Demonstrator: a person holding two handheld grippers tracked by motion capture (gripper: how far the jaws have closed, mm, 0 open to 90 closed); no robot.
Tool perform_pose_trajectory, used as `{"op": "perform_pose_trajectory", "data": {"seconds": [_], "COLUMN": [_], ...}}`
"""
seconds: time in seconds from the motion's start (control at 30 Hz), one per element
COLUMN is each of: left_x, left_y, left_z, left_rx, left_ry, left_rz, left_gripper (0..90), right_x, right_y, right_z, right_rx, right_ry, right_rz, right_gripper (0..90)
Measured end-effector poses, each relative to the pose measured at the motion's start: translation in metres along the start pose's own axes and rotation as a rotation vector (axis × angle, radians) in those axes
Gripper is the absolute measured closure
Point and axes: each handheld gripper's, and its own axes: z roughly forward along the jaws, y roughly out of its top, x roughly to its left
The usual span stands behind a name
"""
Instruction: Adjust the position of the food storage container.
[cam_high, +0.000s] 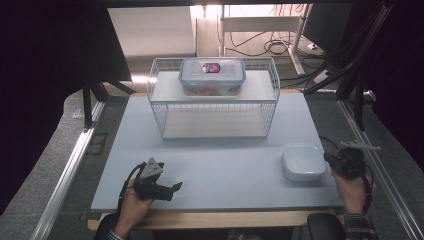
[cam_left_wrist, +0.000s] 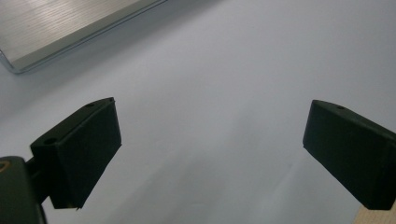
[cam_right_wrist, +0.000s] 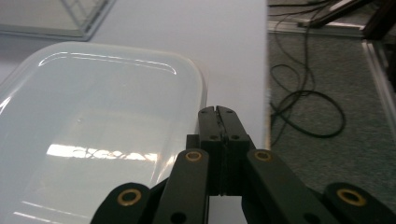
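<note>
step: we judge a grab on the white container (cam_high: 303, 161), just left of the right gripper (cam_right_wrist: 218, 112)
how: we open first, then bite the near rim squarely
right gripper: jaws pressed together, empty, beside the rim
right hand (cam_high: 353, 187): low, at table edge
left gripper (cam_high: 172, 188): jaws wide apart, nothing between, over bare table (cam_high: 220, 160)
</note>
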Motion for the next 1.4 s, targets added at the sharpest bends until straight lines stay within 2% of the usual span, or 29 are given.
{"op": "perform_pose_trajectory", "data": {"seconds": [0.2, 0.47, 0.93, 1.23, 1.4], "left_x": [-0.001, -0.001, -0.003, -0.003, -0.003], "left_y": [0.000, 0.000, 0.001, 0.001, 0.001], "left_z": [0.001, 0.001, 0.003, 0.004, 0.004], "left_rx": [0.007, 0.010, 0.017, 0.009, 0.013], "left_ry": [-0.004, -0.005, -0.005, -0.027, -0.028], "left_rz": [0.007, 0.006, 0.026, -0.012, -0.010], "left_gripper": [4.2, 4.3, 4.2, 4.2, 4.3], "right_x": [0.018, 0.044, 0.083, 0.107, 0.123], "right_y": [0.003, 0.005, 0.007, 0.011, 0.012], "right_z": [0.005, 0.009, 0.019, 0.026, 0.030], "right_rx": [0.023, 0.047, 0.070, 0.082, 0.086], "right_ry": [0.075, 0.166, 0.283, 0.339, 0.379], "right_rz": [-0.019, -0.072, -0.144, -0.175, -0.198], "right_gripper": [89.4, 89.3, 89.3, 89.3, 89.4]}}
